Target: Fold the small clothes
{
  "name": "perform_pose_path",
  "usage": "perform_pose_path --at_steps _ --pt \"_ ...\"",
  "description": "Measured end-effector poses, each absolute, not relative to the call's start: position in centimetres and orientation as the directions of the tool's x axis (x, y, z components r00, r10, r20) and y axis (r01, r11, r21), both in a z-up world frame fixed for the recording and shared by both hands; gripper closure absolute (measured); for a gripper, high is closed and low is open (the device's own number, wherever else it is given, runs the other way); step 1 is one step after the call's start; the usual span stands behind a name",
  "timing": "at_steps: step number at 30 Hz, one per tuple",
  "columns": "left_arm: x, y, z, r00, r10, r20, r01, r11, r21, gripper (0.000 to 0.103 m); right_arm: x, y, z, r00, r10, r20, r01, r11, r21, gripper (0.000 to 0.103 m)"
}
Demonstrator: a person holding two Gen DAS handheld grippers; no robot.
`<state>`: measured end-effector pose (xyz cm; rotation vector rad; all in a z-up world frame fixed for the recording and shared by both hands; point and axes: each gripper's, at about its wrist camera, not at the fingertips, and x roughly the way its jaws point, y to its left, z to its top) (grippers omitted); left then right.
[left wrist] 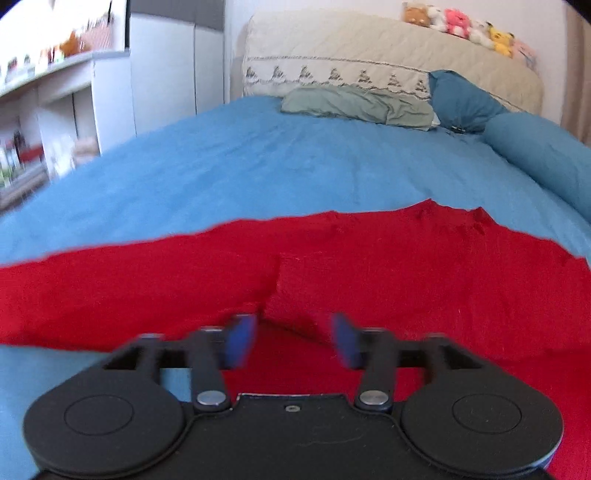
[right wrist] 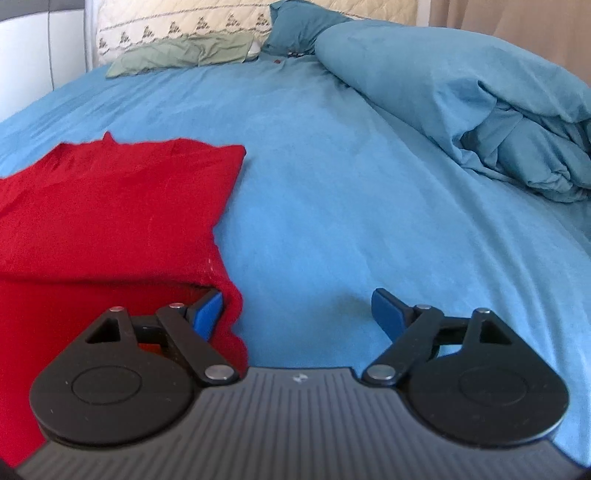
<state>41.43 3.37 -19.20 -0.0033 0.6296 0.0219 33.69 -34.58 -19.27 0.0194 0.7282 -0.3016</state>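
A red knitted garment (left wrist: 332, 266) lies spread flat on the blue bed sheet (left wrist: 240, 166). In the left wrist view it fills the lower half, with a raised fold near the middle. My left gripper (left wrist: 295, 341) is open just above the near part of the garment, its blue pads apart and empty. In the right wrist view the red garment (right wrist: 110, 206) lies at the left. My right gripper (right wrist: 297, 312) is open at the garment's right edge; its left fingertip (right wrist: 208, 308) touches the cloth edge and the right one is over the bare sheet (right wrist: 332, 184).
A green folded cloth (left wrist: 354, 103) and a dark teal pillow (left wrist: 465, 99) lie at the head of the bed. A rolled blue duvet (right wrist: 480, 103) lies along the right side. Plush toys (left wrist: 465, 26) sit on the headboard. White shelves (left wrist: 55, 110) stand at the left.
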Motion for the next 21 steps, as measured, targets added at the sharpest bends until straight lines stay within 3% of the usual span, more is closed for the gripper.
perform_pose_path --at_steps 4,7,9,13,16,18,21 --pt "40.2 2.3 -17.4 0.844 -0.064 -0.532 0.096 0.995 0.033 0.027 32.9 -32.0 -16.4 0.807 -0.153 -0.570 0.165 0.986 -0.030 0.002" --pt "42.3 0.7 -17.2 0.823 -0.154 -0.547 0.172 0.985 -0.018 0.014 35.3 -30.0 -16.3 0.822 0.005 -0.569 0.069 0.992 0.108 0.002" --pt "44.4 -0.3 -17.9 0.802 -0.185 -0.568 0.190 0.980 -0.052 0.014 37.1 -28.9 -17.4 0.818 0.045 -0.573 0.055 0.986 0.157 0.002" --pt "47.0 -1.1 -19.9 0.761 -0.173 -0.625 0.177 0.983 -0.056 0.014 38.5 -29.1 -20.3 0.763 -0.016 -0.647 0.128 0.984 0.127 0.003" --pt "47.1 0.1 -21.2 0.742 -0.185 -0.644 0.169 0.982 -0.088 0.014 36.6 -30.8 -20.7 0.786 0.019 -0.617 0.090 0.986 0.144 0.004" --pt "46.8 1.0 -21.8 0.738 -0.194 -0.647 0.170 0.980 -0.100 0.014 36.0 -31.0 -20.5 0.770 -0.039 -0.636 0.119 0.989 0.084 0.002" --pt "46.4 0.7 -22.2 0.749 -0.190 -0.635 0.191 0.979 -0.068 0.013 35.6 -31.8 -19.1 0.821 -0.015 -0.571 0.132 0.978 0.163 0.002"
